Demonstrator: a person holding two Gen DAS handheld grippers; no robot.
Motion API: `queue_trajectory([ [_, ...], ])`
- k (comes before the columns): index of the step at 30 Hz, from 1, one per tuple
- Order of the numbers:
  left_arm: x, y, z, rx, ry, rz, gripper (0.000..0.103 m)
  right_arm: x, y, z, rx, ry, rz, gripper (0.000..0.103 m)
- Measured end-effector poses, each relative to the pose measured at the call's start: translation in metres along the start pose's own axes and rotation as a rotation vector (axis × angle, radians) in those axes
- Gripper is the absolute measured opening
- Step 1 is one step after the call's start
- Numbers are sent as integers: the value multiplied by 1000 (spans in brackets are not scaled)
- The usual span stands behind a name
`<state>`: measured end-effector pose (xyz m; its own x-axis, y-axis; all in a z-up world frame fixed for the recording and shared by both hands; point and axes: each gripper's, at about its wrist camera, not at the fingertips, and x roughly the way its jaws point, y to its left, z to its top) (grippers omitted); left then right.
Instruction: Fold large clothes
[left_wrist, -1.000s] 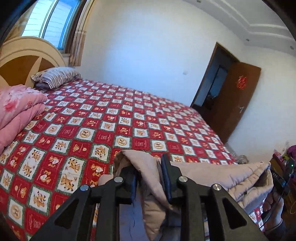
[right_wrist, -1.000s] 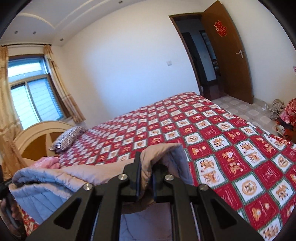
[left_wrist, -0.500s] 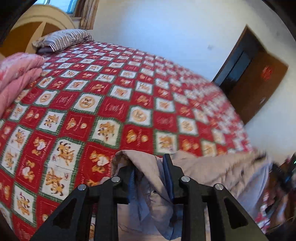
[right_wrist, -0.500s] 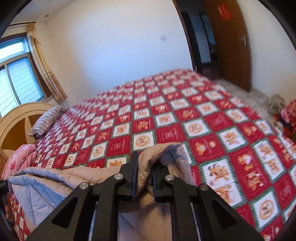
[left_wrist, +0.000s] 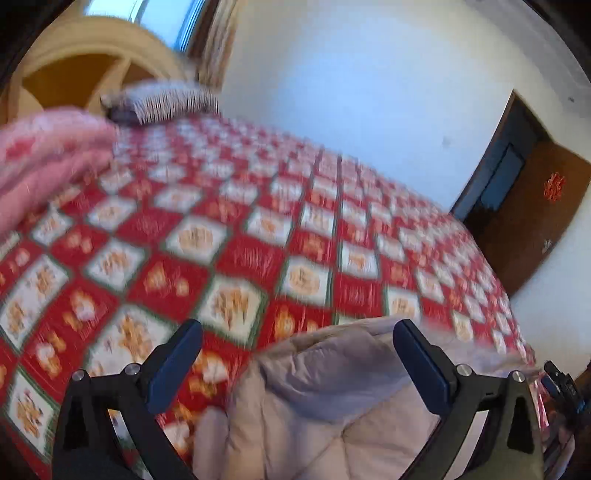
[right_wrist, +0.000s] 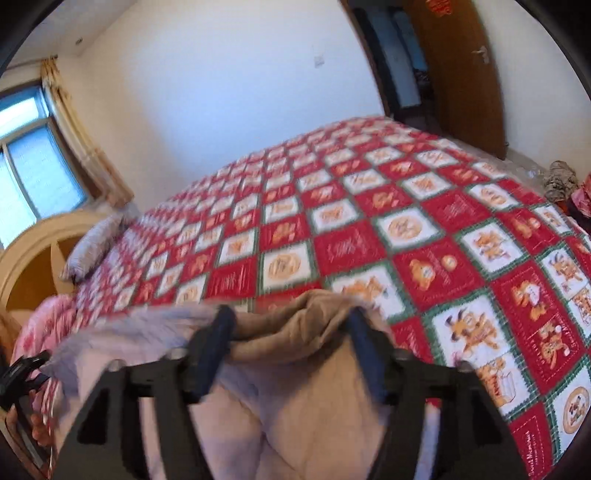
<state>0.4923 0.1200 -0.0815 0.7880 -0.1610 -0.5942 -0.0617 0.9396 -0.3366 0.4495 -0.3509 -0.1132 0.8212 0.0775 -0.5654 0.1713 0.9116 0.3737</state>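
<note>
The bed (left_wrist: 258, 229), spread with a red, white and green checked cover, fills both views, and the big change on it is that the padded beige garment (left_wrist: 332, 406) now lies on the cover along the bed's near edge, where a second ago it hung pinched in both tools. In the right wrist view the garment's folded top edge (right_wrist: 295, 314) runs across the near edge from the left side toward the middle, its lining bunched in a soft ridge. At the head end, the pink folded quilt (left_wrist: 44, 147) and the striped pillow (left_wrist: 162, 101) sit against the headboard (left_wrist: 74, 66), well apart from the work. The left gripper (left_wrist: 295, 354) has its jaws opening to full spread; the cloth lies between them but neither pad presses on it, the left pad standing over bare cover. The right gripper (right_wrist: 291, 332) is likewise opening, its jaws wide with the ridge of fabric slumped between them and seemingly no longer pinched, though blur makes the contact at the pads hard to judge. Both corners have thus been let go at once, so I judge this fold to be laid down and finished; the next move probably calls for drawing the tools back without dragging the edge, then finding fresh corners for a further fold.
</note>
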Motion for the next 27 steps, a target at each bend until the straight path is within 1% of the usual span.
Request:
queue_trajectory([
  [2, -5, -6, 7, 11, -5, 7, 102, -9, 1, 6, 22, -51, 1, 82],
  [4, -3, -14, 5, 47, -7, 47, 102, -8, 9, 8, 8, -39, -6, 82],
  [6, 2, -25, -3, 90, -6, 83, 102, -9, 24, 4, -47, -33, -34, 82],
  [7, 5, -33, -12, 119, -12, 103, 102, -10, 33, 1, -77, -32, -43, 81],
  [9, 13, -50, -30, 186, 1, 129, 102, -9, 47, -9, -123, -23, -31, 76],
  [10, 18, -56, -40, 221, 2, 144, 102, -7, 55, -16, -144, -9, -25, 75],
  [12, 28, -67, -57, 285, 4, 191, 102, 0, 75, -35, -202, 32, 0, 75],
  [13, 36, -71, -65, 316, 5, 237, 102, 3, 84, -45, -248, 45, 8, 75],
  [14, 45, -70, -71, 329, 13, 268, 102, 6, 95, -54, -317, 45, -7, 74],
  [15, 53, -68, -75, 328, 29, 287, 102, 11, 105, -65, -400, 26, -50, 74],
  [16, 61, -63, -79, 318, 51, 307, 102, 16, 108, -71, -436, 24, -69, 74],
  [17, 73, -52, -84, 294, 85, 328, 102, 24, 106, -75, -438, 43, -72, 74],
  [18, 80, -45, -88, 279, 101, 332, 102, 30, 101, -77, -430, 52, -82, 74],
  [20, 88, -32, -95, 238, 118, 321, 102, 47, 86, -79, -404, 66, -142, 74],
  [22, 91, -22, -98, 192, 120, 282, 102, 64, 67, -80, -342, 109, -142, 74],
  [23, 93, -22, -99, 179, 120, 274, 102, 69, 58, -80, -312, 117, -136, 74],
  [25, 97, -18, -103, 154, 120, 253, 102, 69, 52, -80, -289, 109, -123, 74],
  [27, 100, -17, -104, 139, 123, 248, 102, 72, 52, -83, -293, 110, -121, 74],
])
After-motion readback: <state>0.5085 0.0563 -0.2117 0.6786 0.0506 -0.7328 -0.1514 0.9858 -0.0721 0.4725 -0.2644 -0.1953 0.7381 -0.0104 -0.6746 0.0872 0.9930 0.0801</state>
